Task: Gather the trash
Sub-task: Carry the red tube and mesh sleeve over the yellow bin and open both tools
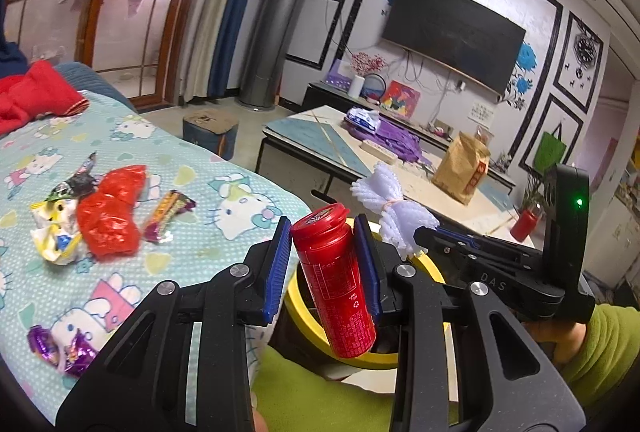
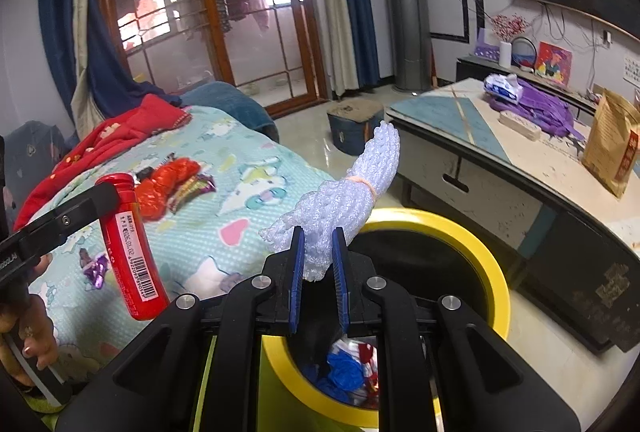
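Left claw (image 1: 323,252) clamped a red bottle (image 1: 334,282); right claw (image 2: 318,270) pinched white foam netting (image 2: 344,199), both above the yellow bin (image 2: 472,244). Dropping step; next, both should release.

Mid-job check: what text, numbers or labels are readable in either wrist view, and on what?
"DAS": on the right hand-held gripper body, left wrist view.
Barcode and date print on the red bottle: digits too blurred to read reliably.
White print on the red bottle in the left view: too small.
Red label on the brown paper bag: unreadable.
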`<state>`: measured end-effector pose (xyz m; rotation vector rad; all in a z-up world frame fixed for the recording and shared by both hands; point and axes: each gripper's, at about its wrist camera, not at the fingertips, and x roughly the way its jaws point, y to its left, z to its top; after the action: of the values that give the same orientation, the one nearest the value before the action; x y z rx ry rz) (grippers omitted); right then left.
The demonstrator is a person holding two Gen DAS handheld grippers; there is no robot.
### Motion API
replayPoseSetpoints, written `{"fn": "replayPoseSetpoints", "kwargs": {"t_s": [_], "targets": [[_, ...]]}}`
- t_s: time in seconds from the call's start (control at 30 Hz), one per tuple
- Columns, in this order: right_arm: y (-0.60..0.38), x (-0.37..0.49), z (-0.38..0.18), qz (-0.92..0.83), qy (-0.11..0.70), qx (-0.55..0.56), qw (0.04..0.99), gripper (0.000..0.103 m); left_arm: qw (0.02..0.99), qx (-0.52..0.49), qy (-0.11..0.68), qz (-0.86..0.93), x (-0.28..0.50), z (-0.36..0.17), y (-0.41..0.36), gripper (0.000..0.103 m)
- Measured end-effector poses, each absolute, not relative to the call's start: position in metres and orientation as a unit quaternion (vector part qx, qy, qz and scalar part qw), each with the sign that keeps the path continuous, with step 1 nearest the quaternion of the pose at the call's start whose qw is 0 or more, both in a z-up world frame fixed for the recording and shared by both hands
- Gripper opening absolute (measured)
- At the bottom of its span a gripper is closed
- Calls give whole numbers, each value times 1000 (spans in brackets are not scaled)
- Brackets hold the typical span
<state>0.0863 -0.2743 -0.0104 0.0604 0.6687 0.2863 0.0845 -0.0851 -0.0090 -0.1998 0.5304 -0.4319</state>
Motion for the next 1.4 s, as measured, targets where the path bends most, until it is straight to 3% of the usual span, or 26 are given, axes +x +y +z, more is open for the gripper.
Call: {"fn": "replayPoseSetpoints", "kwargs": {"t_s": [0.63,1.4], "targets": [[-305,107,-54,89,414,76,903,14,927,-57,284,-240,107,-30,-134,25],[-326,118,-71,46,445,107,888,18,898,-63,349,-261,145,-74,-162,25]]}}
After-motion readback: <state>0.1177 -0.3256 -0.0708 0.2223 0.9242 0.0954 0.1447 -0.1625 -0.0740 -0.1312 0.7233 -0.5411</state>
